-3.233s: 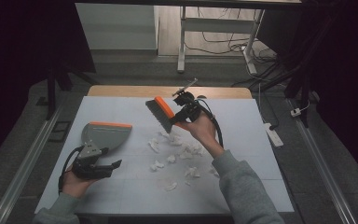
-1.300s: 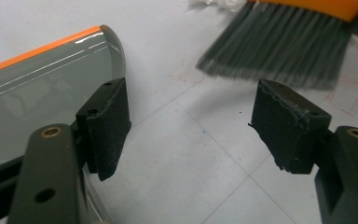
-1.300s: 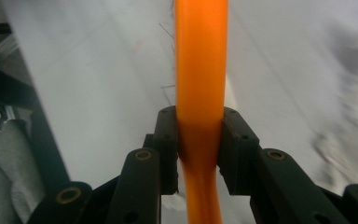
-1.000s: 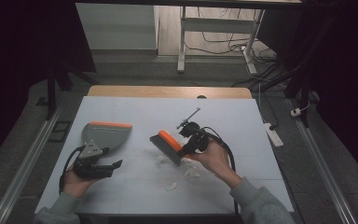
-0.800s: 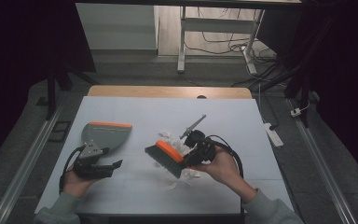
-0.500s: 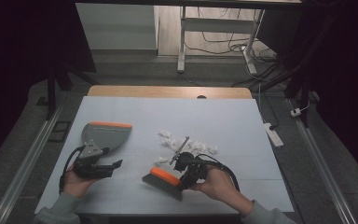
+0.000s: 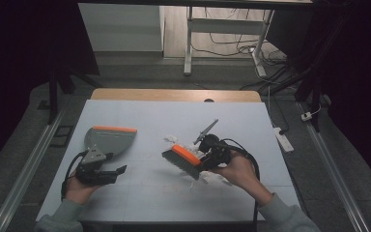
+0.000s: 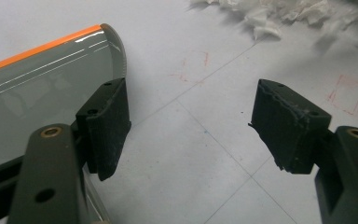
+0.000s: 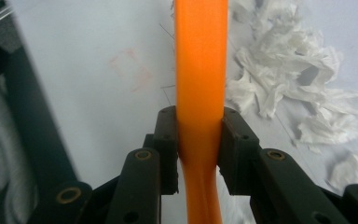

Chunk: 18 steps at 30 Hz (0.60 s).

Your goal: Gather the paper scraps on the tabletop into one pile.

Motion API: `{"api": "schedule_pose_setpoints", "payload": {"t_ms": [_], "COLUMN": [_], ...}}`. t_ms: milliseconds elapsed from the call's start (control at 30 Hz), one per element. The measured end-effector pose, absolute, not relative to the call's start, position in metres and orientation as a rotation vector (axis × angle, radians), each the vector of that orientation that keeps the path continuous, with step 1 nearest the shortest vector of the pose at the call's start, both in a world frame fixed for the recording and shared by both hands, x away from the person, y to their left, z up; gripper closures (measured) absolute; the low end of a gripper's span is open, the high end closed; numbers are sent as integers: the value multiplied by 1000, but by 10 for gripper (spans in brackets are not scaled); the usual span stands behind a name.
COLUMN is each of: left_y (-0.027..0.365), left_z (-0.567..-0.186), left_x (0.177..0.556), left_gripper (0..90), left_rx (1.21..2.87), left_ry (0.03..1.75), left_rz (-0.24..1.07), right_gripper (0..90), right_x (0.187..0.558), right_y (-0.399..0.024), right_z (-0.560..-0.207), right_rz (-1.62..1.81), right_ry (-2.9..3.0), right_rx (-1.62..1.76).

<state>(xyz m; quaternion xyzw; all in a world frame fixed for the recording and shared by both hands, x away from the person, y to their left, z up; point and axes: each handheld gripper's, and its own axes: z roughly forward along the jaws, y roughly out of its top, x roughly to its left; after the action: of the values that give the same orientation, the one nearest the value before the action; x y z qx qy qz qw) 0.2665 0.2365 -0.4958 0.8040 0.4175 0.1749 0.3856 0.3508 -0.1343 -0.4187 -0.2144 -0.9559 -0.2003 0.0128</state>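
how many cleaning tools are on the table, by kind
dustpan: 1
brush: 1
pile of shredded white paper: 1
total: 2 tools, plus 1 pile to sweep

The right tool (image 7: 204, 158) carries the brush (image 7: 181, 160) from the far bench toward the near side, apparently gathering the paper scraps (image 7: 211, 177).
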Motion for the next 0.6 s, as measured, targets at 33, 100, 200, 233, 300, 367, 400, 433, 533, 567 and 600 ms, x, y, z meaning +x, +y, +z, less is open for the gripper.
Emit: {"api": "schedule_pose_setpoints", "payload": {"t_ms": [33, 100, 200, 233, 300, 367, 400, 433, 533, 567, 600], "left_y": [236, 236, 235, 235, 235, 235, 235, 235, 235, 235, 235], "left_z": [-496, -496, -495, -495, -496, -496, -496, -496, -496, -496, -496], "left_x": [267, 266, 266, 266, 266, 266, 266, 266, 266, 266, 266], "left_gripper": [288, 288, 288, 288, 287, 288, 288, 288, 288, 288, 287], "left_rx": [2051, 2053, 2051, 2053, 2054, 2055, 2055, 2054, 2053, 2055, 2055], "left_ry": [1062, 1059, 1058, 1059, 1061, 1061, 1060, 1060, 1062, 1062, 1062], "left_rz": [447, 447, 449, 449, 447, 448, 449, 449, 446, 448, 448], "right_gripper": [709, 709, 709, 709, 709, 709, 709, 709, 709, 709, 709], "right_x": [346, 339, 329, 326, 321, 319, 319, 320, 333, 340, 346], "right_y": [-137, -144, -148, -147, -143, -137, -134, -131, -126, -126, -126], "right_z": [-413, -404, -404, -409, -421, -435, -441, -445, -446, -446, -446], "right_rz": [-644, -667, -610, -580, -492, -399, -354, -332, -321, -318, -320], "right_ry": [-2993, -2996, -2977, -2978, -2986, -3003, -3009, -3023, -3072, -3082, -3085], "right_rx": [-645, -599, -531, -508, -454, -388, -358, -352, -387, -399, -414]}}
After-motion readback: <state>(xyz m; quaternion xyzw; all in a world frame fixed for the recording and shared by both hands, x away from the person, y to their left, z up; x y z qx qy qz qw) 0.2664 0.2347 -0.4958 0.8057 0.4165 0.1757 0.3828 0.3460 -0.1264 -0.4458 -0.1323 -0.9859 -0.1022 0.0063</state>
